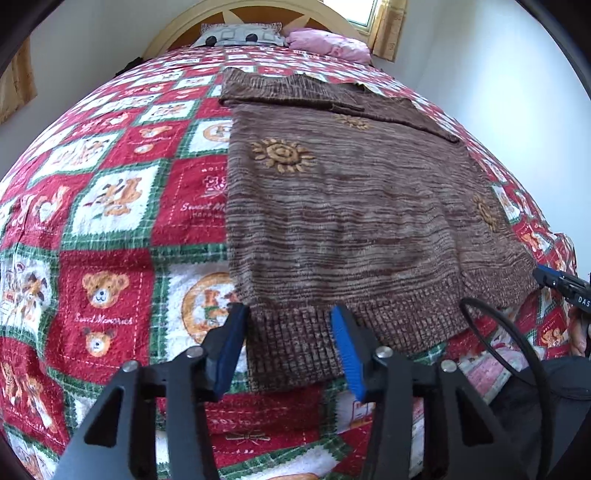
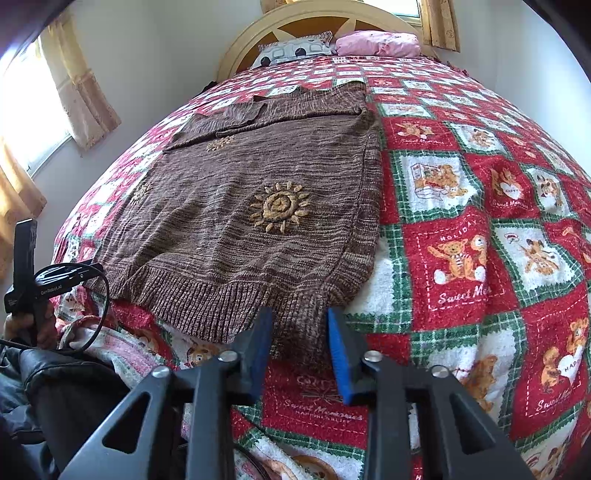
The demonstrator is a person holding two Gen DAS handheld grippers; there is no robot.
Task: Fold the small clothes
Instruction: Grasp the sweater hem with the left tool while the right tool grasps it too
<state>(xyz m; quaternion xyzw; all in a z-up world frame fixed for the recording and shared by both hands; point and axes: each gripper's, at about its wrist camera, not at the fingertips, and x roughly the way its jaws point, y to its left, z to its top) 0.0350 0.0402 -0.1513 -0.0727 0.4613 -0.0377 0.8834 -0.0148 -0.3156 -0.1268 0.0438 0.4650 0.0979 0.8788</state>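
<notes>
A brown knitted sweater [image 1: 343, 221] with embroidered sun motifs lies flat on the bed, its sleeves folded across the chest at the far end. My left gripper [image 1: 290, 314] is open, its blue pads on either side of the ribbed hem's left corner. In the right wrist view the sweater [image 2: 251, 206] lies ahead and left. My right gripper [image 2: 300, 317] is open, its jaws on either side of the hem's right corner. The right gripper also shows at the left wrist view's right edge [image 1: 561, 284].
The bed carries a red, green and white teddy-bear quilt [image 1: 110, 229] [image 2: 480, 221]. Pillows [image 1: 243, 35] and a pink pillow [image 2: 376, 42] lie by the headboard. Curtained windows [image 2: 74, 85] are on the left wall. Dark fabric [image 2: 66, 391] lies at the near edge.
</notes>
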